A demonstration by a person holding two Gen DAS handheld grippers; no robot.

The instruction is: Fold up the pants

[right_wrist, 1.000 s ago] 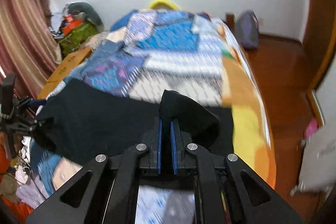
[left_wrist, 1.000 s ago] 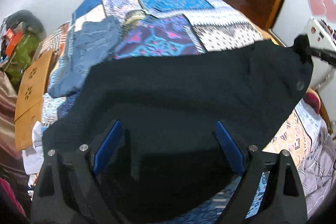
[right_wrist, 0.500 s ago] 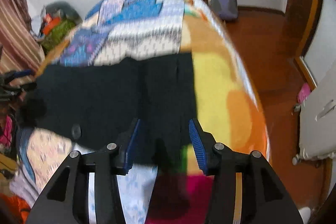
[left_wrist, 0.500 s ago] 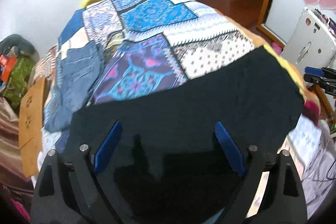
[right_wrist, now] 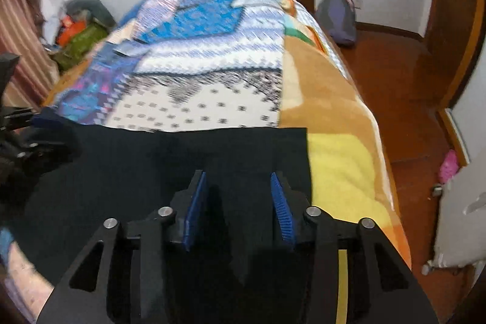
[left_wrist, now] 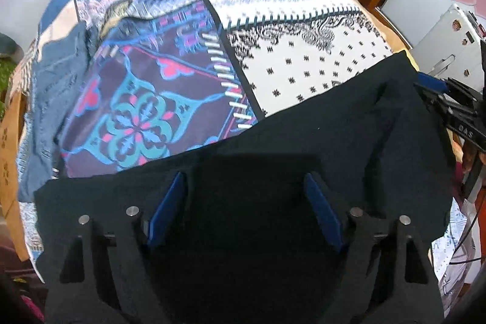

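Hidden or unclear: the near edge of the black pants (left_wrist: 303, 148) runs under both tools and out of the bottom of each view, so how far they hang off the bed I cannot tell; the right wrist view is smeared by motion, and the clutter (right_wrist: 79, 32) by the far wall is only a red-and-green blur.
Pants: spread flat across the near end of the bed, on the patchwork bedspread (left_wrist: 188, 56), their far edge straight and their right corner (right_wrist: 300, 132) square against the yellow-and-orange blanket (right_wrist: 340, 172).
Jeans: a blue pair (left_wrist: 51, 87) lies at the left side of the bed, well apart from the black pants.
Changed since a second ago: the right tool then pinched a raised fold of the black cloth; that fold now lies flat and the pads stand apart. The left view has dropped closer to the bedspread.
Left tool (left_wrist: 244, 208): released, blue pads wide apart, nothing between them, hovering over the black cloth; whether it touches, I cannot tell.
Right tool (right_wrist: 238, 202): released, pads (right_wrist: 281, 208) moderately apart, gripping nothing, over the pants near their right edge.
Other tool seen: the right tool shows at the pants' right corner in the left view (left_wrist: 455, 114).
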